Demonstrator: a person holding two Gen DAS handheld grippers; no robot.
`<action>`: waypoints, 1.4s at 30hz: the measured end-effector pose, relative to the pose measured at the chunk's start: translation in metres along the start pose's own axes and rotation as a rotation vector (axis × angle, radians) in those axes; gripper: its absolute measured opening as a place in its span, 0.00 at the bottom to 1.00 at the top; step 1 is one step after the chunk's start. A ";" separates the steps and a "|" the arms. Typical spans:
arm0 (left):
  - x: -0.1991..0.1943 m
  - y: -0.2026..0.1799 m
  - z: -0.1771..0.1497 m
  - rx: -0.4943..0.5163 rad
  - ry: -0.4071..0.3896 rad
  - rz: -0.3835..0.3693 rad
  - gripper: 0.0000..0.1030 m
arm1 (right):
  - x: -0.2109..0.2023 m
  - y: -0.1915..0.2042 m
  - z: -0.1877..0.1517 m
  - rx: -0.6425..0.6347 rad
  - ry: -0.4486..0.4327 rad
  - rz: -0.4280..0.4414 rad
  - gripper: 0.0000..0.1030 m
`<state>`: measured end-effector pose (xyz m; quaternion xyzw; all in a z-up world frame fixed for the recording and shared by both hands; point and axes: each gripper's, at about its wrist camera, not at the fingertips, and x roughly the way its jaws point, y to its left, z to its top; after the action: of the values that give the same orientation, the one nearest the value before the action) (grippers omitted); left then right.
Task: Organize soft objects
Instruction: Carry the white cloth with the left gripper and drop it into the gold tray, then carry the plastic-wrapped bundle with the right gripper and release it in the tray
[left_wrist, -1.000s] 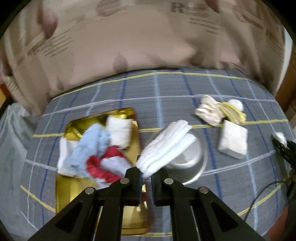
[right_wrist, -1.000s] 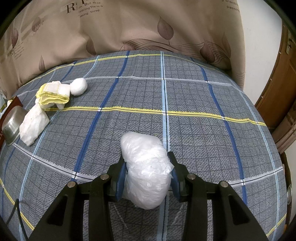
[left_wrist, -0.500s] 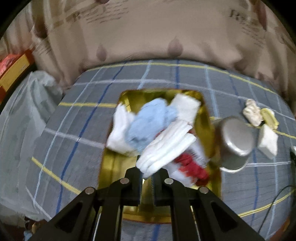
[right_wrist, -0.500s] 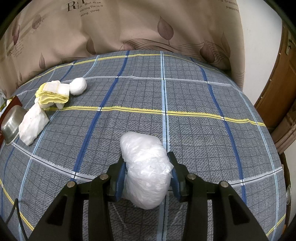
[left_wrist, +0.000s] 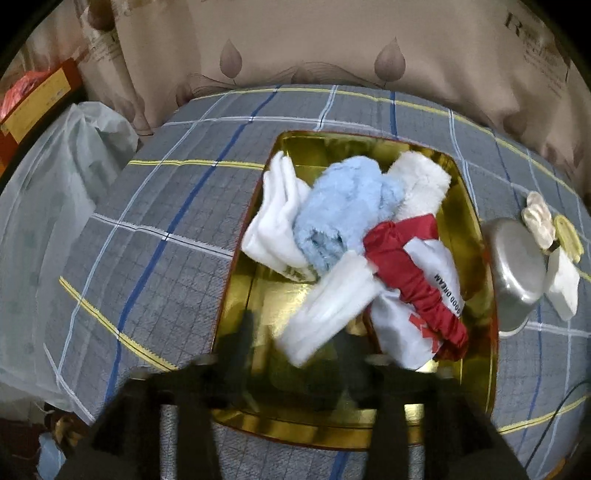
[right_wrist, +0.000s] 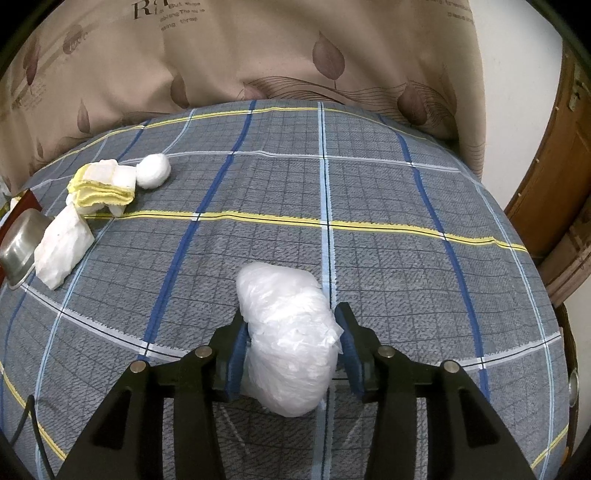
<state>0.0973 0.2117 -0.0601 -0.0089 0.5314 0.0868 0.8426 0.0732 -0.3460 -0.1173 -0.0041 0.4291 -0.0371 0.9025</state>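
In the left wrist view a gold tray (left_wrist: 476, 236) on the plaid bed holds a white folded cloth (left_wrist: 277, 221), a light blue fluffy cloth (left_wrist: 340, 210), a white fluffy cloth (left_wrist: 421, 184) and a red-and-white bag (left_wrist: 413, 280). A folded white towel (left_wrist: 328, 314) lies in the tray just ahead of my left gripper (left_wrist: 295, 365), whose blurred jaws stand wide apart over the tray. In the right wrist view my right gripper (right_wrist: 291, 336) is shut on a white plastic-wrapped bundle (right_wrist: 288, 332) just above the bed.
An upturned steel bowl (left_wrist: 517, 269) (right_wrist: 18, 247) lies right of the tray. Beside it are a white packet (right_wrist: 62, 247), yellow-and-white folded cloths (right_wrist: 103, 184) and a white ball (right_wrist: 153, 171). A plastic sheet (left_wrist: 55, 206) hangs left of the bed. A wooden door (right_wrist: 554, 184) stands right.
My left gripper carried the folded white towel left from above the bowl to over the tray, then opened; the towel now lies in the tray. The right gripper has held still.
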 end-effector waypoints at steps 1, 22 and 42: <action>-0.002 0.001 0.000 -0.005 -0.008 -0.006 0.50 | 0.000 0.000 0.000 -0.002 0.000 -0.002 0.41; -0.048 -0.012 -0.017 0.066 -0.162 0.019 0.50 | -0.003 0.017 0.008 0.009 0.047 -0.095 0.33; -0.055 0.029 -0.023 -0.061 -0.168 0.038 0.50 | -0.066 0.235 0.055 -0.209 -0.009 0.277 0.33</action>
<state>0.0488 0.2300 -0.0188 -0.0170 0.4561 0.1196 0.8817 0.0890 -0.1080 -0.0407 -0.0388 0.4232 0.1322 0.8955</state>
